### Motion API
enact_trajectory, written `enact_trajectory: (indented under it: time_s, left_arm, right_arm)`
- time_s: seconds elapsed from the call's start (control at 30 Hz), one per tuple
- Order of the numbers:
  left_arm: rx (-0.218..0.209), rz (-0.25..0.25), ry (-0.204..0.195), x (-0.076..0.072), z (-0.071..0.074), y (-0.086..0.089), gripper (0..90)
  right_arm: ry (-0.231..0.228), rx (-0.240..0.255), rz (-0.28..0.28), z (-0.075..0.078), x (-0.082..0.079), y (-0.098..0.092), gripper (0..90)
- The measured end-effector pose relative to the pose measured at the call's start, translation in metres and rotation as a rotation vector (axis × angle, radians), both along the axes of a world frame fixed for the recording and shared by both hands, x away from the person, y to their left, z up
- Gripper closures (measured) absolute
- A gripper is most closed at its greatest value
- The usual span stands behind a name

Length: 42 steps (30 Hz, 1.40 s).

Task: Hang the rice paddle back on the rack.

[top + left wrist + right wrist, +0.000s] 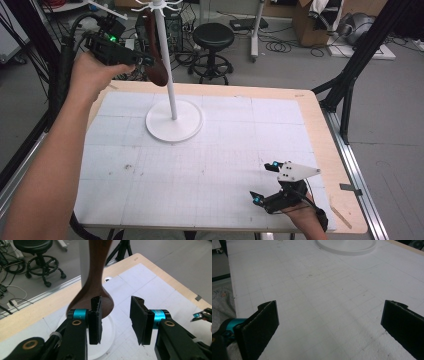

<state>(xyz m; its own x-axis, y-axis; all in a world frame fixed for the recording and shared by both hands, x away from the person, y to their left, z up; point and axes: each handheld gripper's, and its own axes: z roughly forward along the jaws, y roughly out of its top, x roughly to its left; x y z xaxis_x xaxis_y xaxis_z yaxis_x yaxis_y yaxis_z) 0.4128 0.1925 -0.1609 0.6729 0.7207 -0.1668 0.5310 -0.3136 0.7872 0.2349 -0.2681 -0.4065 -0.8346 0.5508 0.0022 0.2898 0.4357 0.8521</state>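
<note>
While your left claw [116, 320] stands parted just beside the dark brown wooden spoon [96, 280], which seems to hang from the white pole stand [174, 120], your right claw [262, 182] rests open at five o'clock on the table [310, 120].

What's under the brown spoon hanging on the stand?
Below the spoon lies the stand's round white base on the gridded mat. In the left gripper view the spoon's bowl and a finger cover part of the base.
</note>
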Motion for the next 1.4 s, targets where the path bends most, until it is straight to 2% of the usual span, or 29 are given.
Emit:
enact_trajectory:
  time_s: [0.17, 0.43, 0.57, 0.8, 0.87, 1.03, 1.4]
  left_arm:
    - [0.006, -0.015, 0.000, -0.011, -0.005, 0.003, 52.0]
    - [0.058, -0.053, 0.011, -0.027, -0.015, 0.000, 38.2]
    - [0.067, -0.066, 0.005, -0.035, -0.021, -0.002, 30.2]
    - [0.071, -0.077, -0.021, -0.048, -0.033, -0.003, 13.9]
    - [0.055, -0.084, -0.024, -0.052, -0.037, -0.003, 11.0]
    - [0.052, -0.109, -0.046, -0.062, -0.045, -0.005, 1.7]
    - [0.016, -0.118, -0.057, -0.078, -0.067, 0.004, 1.7]
  right_arm:
    - [-0.001, -0.002, 0.002, 0.000, 0.000, 0.001, 0.3]
    - [0.001, -0.002, 0.001, 0.000, 0.000, 0.001, 0.3]
    - [0.000, -0.003, 0.001, 0.000, 0.000, 0.001, 0.3]
    - [0.000, -0.003, 0.002, 0.000, 0.000, 0.001, 0.3]
    - [0.001, -0.003, 0.001, 0.000, 0.000, 0.001, 0.3]
    - [-0.003, 0.002, 0.000, 0.000, 0.001, 0.001, 0.3]
    - [0.005, 0.007, -0.010, 0.000, 0.001, 0.000, 0.3]
